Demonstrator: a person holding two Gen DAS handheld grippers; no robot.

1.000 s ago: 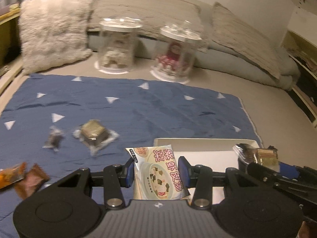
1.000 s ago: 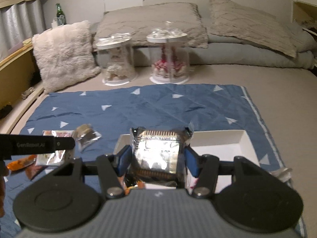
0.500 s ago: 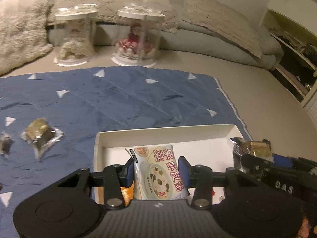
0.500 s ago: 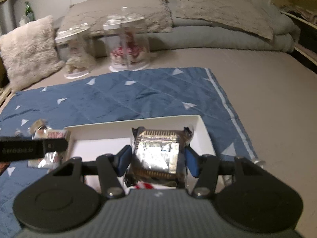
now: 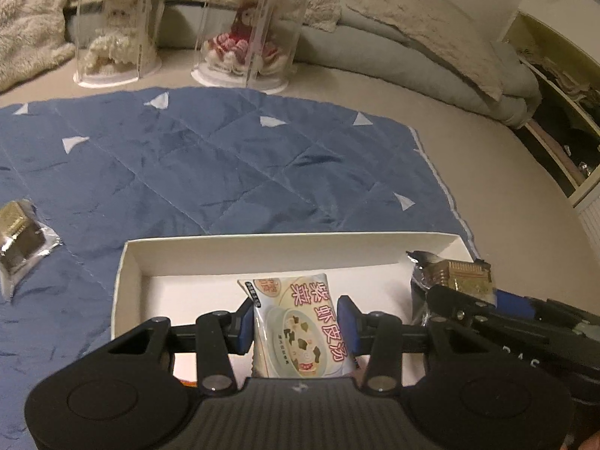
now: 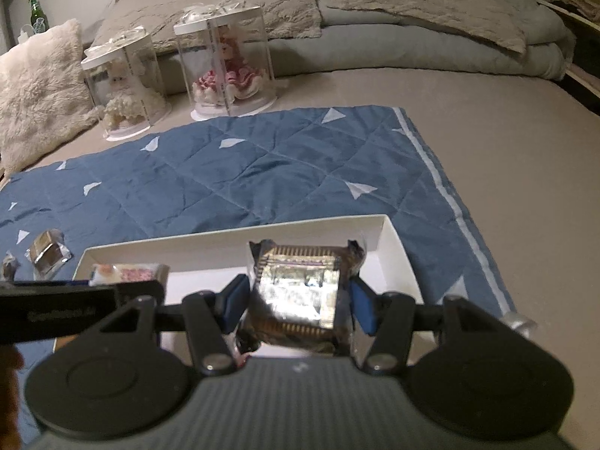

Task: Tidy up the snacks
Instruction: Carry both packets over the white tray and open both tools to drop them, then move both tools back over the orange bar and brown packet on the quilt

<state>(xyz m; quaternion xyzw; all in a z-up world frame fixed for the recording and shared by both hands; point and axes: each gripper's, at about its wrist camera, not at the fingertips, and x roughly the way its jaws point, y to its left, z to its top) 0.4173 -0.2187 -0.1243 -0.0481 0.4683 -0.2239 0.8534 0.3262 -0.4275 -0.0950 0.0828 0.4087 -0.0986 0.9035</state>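
My left gripper point(image 5: 298, 324) is shut on a white soup packet point(image 5: 300, 326) with red Chinese print, held over the white shallow box point(image 5: 262, 249). My right gripper point(image 6: 296, 305) is shut on a foil-wrapped cake point(image 6: 300, 292), held over the right part of the same box point(image 6: 397, 251). The right gripper and its cake point(image 5: 455, 277) show at the right in the left wrist view. The left gripper's packet point(image 6: 127, 273) shows at the left in the right wrist view.
The box lies on a blue quilted mat point(image 5: 210, 161). A wrapped cake point(image 5: 18, 228) lies on the mat left of the box, also in the right wrist view point(image 6: 47, 253). Two clear doll cases point(image 5: 243, 33) and pillows point(image 6: 37, 86) stand behind.
Both grippers have moved right and forward with their snacks, from over the mat to over the white box. The loose snacks on the mat have slid toward the left edge of view.
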